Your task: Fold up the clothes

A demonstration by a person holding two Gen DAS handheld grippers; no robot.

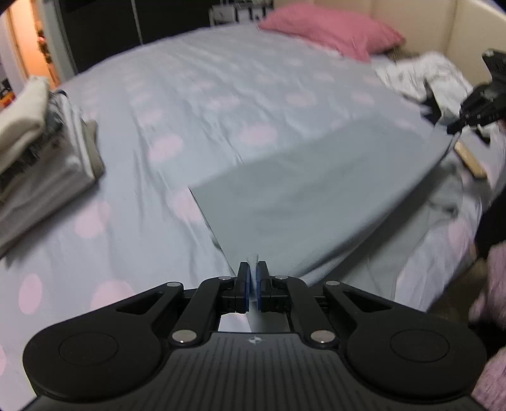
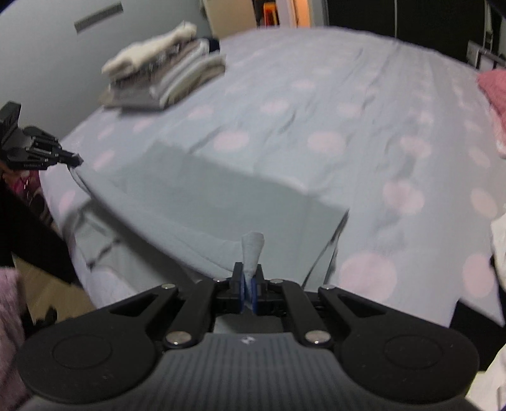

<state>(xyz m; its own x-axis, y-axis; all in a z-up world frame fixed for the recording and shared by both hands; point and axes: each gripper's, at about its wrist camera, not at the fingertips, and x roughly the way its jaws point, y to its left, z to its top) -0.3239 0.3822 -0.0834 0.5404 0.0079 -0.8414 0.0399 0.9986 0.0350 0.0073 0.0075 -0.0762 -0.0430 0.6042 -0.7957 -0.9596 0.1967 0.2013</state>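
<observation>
Evenly, both grippers pinch one grey garment (image 1: 310, 189) edge.
Left gripper (image 1: 252, 278) and right gripper (image 2: 249, 281) each clamp a corner (cloth stretched between), garment body upward in both frames.

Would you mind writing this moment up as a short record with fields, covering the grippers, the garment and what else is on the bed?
left gripper: shut on a pinch of the grey garment
right gripper: shut on another pinch of the same garment
grey garment: stretched between both grippers, spread over the near part of the bed
bed sheet: pale blue-grey with pink dots
folded stack: on the bed, apart from the garment
unfolded pile: whitish clothes near the pink pillow
image quality: motion blur
</observation>
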